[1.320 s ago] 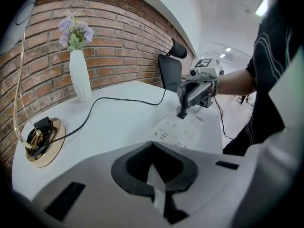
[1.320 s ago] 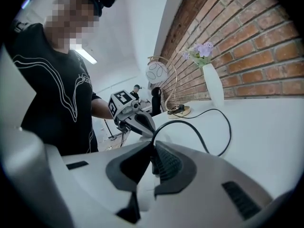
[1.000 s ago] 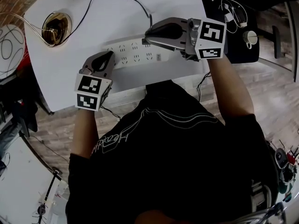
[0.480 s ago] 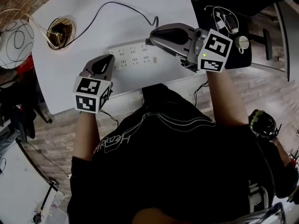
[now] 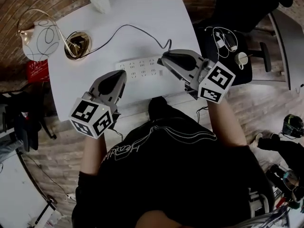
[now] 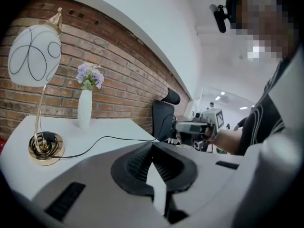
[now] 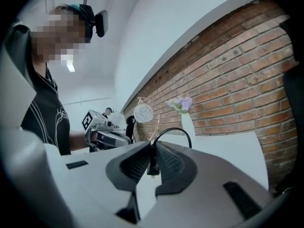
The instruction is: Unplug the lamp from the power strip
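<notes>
Left gripper [image 5: 122,74] has risen above white table [image 5: 142,13], fingers [image 6: 137,163] clenched empty; right gripper's [image 5: 164,58] fingers grasp plug [image 7: 152,165].

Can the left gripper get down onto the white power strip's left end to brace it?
Probably yes. The left gripper is right by the left end of the long white power strip, nothing between. The right gripper, shut on the black lamp plug, is at the other end.

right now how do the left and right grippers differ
The right gripper is shut on the lamp's black plug; the left gripper is shut on nothing. In the head view the right gripper sits at the right end of the power strip, the left gripper near its left end. Both are grey and carry a marker cube.
</notes>
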